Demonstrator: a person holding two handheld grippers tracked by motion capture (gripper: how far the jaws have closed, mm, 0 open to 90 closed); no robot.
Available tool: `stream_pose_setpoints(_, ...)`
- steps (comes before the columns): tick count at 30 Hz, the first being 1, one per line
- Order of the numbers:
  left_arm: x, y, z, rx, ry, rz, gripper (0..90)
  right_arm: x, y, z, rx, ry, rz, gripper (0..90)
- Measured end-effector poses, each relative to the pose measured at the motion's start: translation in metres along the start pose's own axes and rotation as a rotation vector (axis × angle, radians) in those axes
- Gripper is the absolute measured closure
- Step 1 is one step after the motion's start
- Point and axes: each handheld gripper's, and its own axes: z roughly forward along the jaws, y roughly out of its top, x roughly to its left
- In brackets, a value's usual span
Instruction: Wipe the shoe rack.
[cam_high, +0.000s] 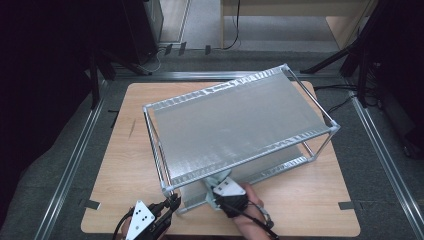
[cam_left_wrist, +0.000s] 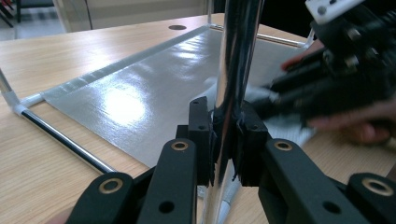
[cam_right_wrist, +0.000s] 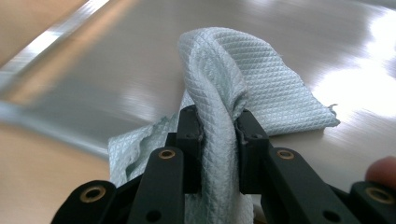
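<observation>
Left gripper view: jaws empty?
No. The left gripper is clamped on the shelf's upright chrome post, which runs straight up between its pads.

- cloth (cam_right_wrist: 261, 88): pale blue-green, fine diamond waffle weave
- rack (cam_high: 240, 117): silver-grey shelves with a dull sheen, shiny embossed strips along the edges
- post (cam_left_wrist: 236, 70): mirror chrome
- corner joints (cam_left_wrist: 16, 107): white
- table (cam_high: 125, 165): light wood grain
- left gripper (cam_left_wrist: 227, 135), right gripper (cam_right_wrist: 218, 128): black jaws, brass-coloured rivets
- plate (cam_high: 141, 216): white-grey, dark dots
</observation>
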Motion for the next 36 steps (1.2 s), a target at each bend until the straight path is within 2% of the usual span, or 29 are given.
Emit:
stream_pose_setpoints(4,0.001,0.000,0.000,0.001,-0.003,0.003,80.6,-0.049,-0.010,-0.010,0.015,-0.094,0.043,75.5)
stream_pose_setpoints(7,0.001,0.000,0.000,0.001,-0.007,0.006,80.6,-0.089,-0.019,-0.020,0.031,-0.181,0.108,75.6)
stream_pose_setpoints(11,0.001,0.000,0.000,0.001,-0.009,0.008,80.6,-0.138,-0.034,-0.036,0.040,-0.286,0.218,75.5)
stream_pose_setpoints(14,0.002,0.000,0.000,0.000,-0.006,0.010,80.6,-0.165,-0.044,-0.048,0.040,-0.366,0.269,74.4)
stream_pose_setpoints(16,0.002,0.000,0.001,-0.001,-0.005,0.009,80.6,-0.179,-0.050,-0.059,0.035,-0.391,0.308,74.0)
stream_pose_setpoints(18,0.002,0.000,0.001,-0.001,-0.005,0.009,80.6,-0.187,-0.054,-0.066,0.037,-0.434,0.320,73.8)
stream_pose_setpoints(20,0.002,0.000,0.001,-0.001,-0.005,0.008,80.6,-0.196,-0.059,-0.074,0.036,-0.463,0.363,74.1)
stream_pose_setpoints(22,0.002,0.000,0.001,-0.001,-0.003,0.007,80.6,-0.201,-0.064,-0.078,0.034,-0.456,0.400,74.6)
stream_pose_setpoints(26,0.002,0.000,0.001,0.000,-0.006,0.002,80.6,-0.196,-0.065,-0.071,0.049,-0.452,0.385,76.1)
stream_pose_setpoints(30,0.003,0.000,0.001,-0.001,-0.011,-0.003,80.5,-0.191,-0.061,-0.068,0.042,-0.416,0.395,76.2)
stream_pose_setpoints(32,0.004,0.000,0.001,-0.002,-0.011,-0.003,80.4,-0.185,-0.058,-0.065,0.043,-0.402,0.374,76.3)
stream_pose_setpoints(36,0.004,0.000,0.001,-0.001,-0.016,-0.008,80.4,-0.170,-0.050,-0.058,0.058,-0.335,0.323,76.3)
